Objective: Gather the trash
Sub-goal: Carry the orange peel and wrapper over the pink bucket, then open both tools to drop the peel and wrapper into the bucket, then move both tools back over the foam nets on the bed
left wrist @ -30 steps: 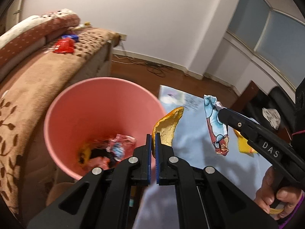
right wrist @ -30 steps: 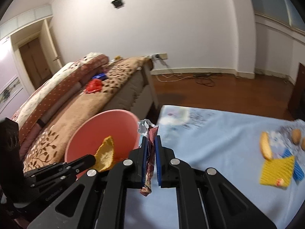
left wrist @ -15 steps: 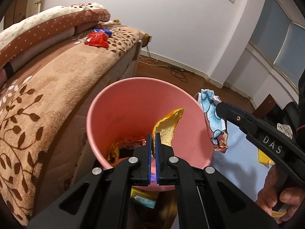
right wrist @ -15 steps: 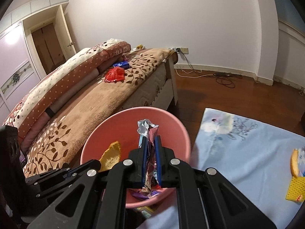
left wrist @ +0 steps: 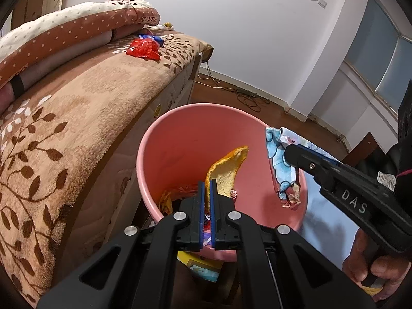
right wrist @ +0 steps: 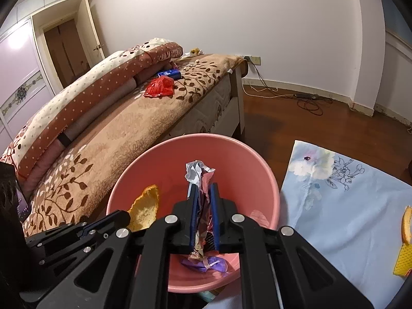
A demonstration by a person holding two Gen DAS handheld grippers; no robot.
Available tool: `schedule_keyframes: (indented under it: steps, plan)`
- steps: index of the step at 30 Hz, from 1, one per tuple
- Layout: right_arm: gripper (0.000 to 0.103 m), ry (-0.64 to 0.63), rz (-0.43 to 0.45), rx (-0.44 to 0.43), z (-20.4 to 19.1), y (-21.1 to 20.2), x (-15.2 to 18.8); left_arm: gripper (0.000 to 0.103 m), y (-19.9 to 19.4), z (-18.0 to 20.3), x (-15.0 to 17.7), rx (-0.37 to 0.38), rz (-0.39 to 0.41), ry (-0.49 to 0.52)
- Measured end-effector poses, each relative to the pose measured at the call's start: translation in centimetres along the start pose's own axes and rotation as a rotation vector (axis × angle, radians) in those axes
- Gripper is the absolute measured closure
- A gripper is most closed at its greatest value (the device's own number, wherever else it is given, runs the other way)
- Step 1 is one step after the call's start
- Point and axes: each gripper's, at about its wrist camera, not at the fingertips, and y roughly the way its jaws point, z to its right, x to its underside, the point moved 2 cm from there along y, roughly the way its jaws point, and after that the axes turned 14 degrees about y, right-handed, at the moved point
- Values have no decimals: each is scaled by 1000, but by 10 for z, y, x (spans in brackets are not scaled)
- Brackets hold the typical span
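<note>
A pink bin (left wrist: 180, 139) (right wrist: 247, 164) stands between the bed and the table. My left gripper (left wrist: 207, 188) is shut on an orange peel (left wrist: 228, 172) and holds it over the bin's mouth; the peel also shows in the right wrist view (right wrist: 145, 208). My right gripper (right wrist: 203, 193) is shut on a crumpled wrapper (right wrist: 199, 177) above the bin; its jaws look slightly parted around the wrapper. The wrapper (left wrist: 282, 164) hangs at the bin's right rim in the left wrist view. Trash lies in the bin's bottom.
A bed with a brown leaf blanket (right wrist: 144, 118) lies left of the bin, with a red wrapper (right wrist: 159, 87) and a blue packet (right wrist: 168, 73) on it. A table with a light blue cloth (right wrist: 347, 206) is on the right, with peel and a yellow net (right wrist: 404, 260).
Both grippers have moved left from over the blue tablecloth to above the pink bin, each still holding its piece. The right jaws look a little wider apart.
</note>
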Motion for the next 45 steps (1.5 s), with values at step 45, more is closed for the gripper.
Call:
schedule_keyframes:
  steps: [45]
  plan:
    - [74,125,23,23,62,-47,20,70,-14,34,-6,16,15,45]
